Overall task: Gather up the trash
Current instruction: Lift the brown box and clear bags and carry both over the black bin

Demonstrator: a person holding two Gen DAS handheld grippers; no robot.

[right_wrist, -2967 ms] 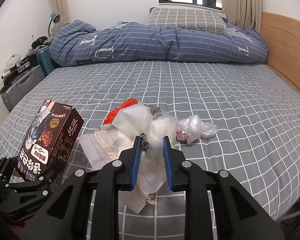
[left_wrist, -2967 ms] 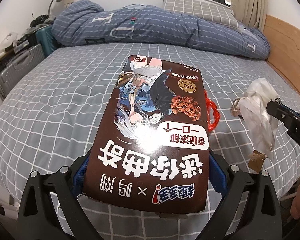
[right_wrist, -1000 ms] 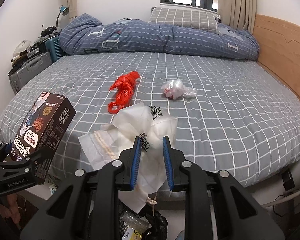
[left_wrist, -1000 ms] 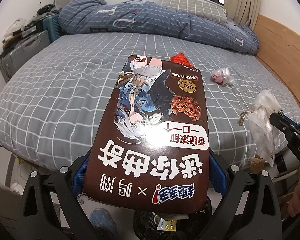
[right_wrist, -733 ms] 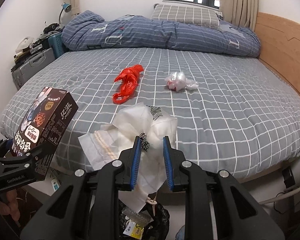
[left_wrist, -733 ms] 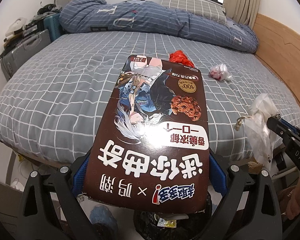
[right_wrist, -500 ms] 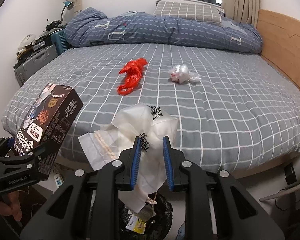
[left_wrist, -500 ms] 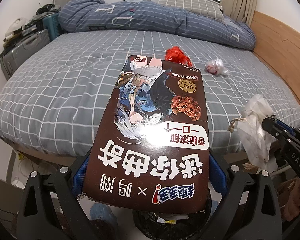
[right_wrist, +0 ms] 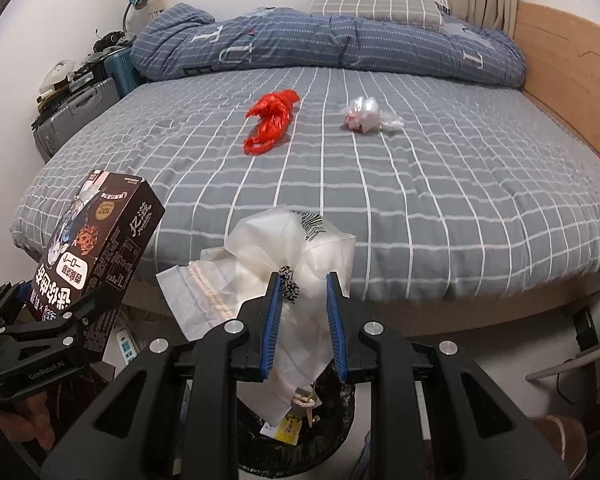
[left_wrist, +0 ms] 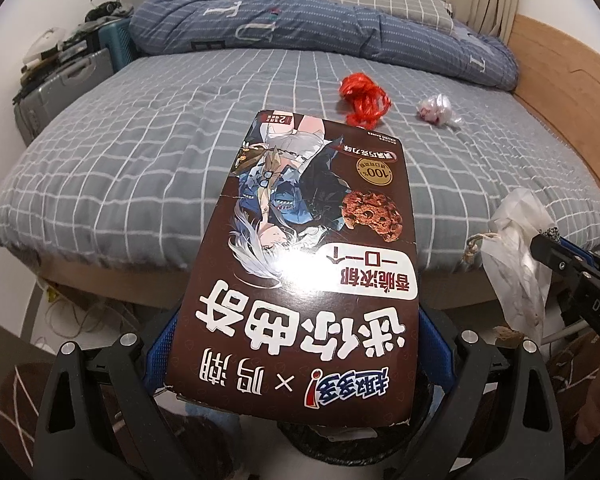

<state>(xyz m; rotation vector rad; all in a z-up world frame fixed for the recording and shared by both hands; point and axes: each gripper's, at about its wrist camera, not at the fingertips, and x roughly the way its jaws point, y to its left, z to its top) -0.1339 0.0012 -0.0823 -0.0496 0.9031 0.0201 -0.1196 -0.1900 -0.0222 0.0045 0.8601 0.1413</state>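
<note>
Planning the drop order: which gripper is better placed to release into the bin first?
Right. The right gripper holds the white plastic bag directly above the black-lined bin; the left gripper holds the cookie box off to the side.

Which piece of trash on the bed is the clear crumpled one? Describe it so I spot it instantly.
Start at the grey checked bed, below the rolled blue duvet. Two scraps lie mid-mattress, apart from each other. The clear crumpled bag is nearer the wooden side board, pale with pink inside, unlike the bright red bag beside it.
</note>
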